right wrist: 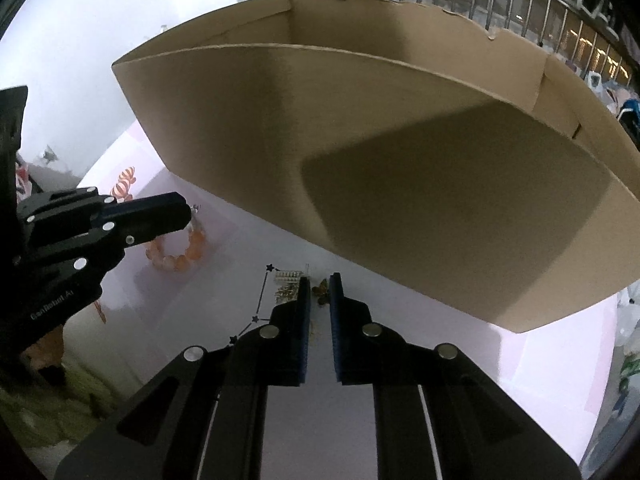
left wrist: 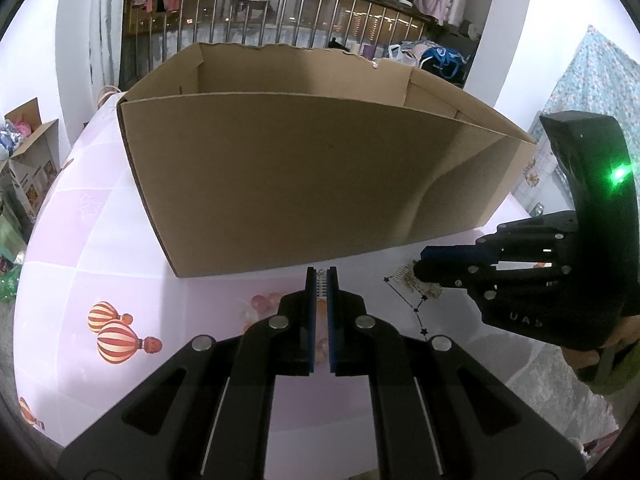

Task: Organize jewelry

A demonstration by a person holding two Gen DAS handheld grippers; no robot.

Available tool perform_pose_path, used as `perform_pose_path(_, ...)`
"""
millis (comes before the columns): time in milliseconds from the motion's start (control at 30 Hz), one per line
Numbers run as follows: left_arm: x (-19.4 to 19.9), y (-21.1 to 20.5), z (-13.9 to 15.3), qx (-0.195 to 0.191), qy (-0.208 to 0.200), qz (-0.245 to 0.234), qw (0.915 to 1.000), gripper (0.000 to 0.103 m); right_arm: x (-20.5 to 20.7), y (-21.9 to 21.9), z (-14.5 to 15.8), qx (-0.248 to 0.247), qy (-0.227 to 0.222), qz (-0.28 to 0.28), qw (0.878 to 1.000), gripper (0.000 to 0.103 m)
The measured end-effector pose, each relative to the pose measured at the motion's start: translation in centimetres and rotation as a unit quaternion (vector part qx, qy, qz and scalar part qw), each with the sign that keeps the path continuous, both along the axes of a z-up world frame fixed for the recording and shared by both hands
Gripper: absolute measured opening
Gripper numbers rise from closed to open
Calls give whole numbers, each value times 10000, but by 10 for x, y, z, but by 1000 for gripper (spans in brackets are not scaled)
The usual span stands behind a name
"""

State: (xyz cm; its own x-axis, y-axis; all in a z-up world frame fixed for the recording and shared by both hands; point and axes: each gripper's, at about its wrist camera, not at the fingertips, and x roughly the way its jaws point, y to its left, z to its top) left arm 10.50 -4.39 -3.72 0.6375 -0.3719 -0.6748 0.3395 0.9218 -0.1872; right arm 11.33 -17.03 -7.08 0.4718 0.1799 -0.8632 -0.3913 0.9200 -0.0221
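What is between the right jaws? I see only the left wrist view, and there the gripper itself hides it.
Observer: A small gold ornament sits between the jaws of the right gripper.
Operator: Is it held?
Observer: It seems so: the jaws look closed on both its sides.
Operator: And the beads behind my left jaws?
Observer: They are an orange bracelet, lying on the table under the left gripper.
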Motion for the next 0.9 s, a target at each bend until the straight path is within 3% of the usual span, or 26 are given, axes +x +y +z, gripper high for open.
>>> perform_pose_path(200, -2, -1, 1, -1, -32, -26, 10000, 4, 4, 3, 1, 176, 35, -94, 9998, 2)
perform_pose_path(633, -7, -1, 2, 5, -93, -40, 9999, 4, -15, -7, 14, 304, -121, -254, 9991, 1)
perform_pose_path(733, -7, -2, 2, 3, -92, -45, 9999, 4, -13, -8, 14, 161, -129, -125, 9997, 13)
perform_pose_path(800, -8, -2, 2, 4, -92, -43, 9999, 4, -12, -4, 14, 75, -213, -3, 9997, 28)
perform_pose_path(900, -7, -2, 2, 2, -86, -36, 10000, 4, -5, -6, 13, 31, -182, 103, 9998, 28)
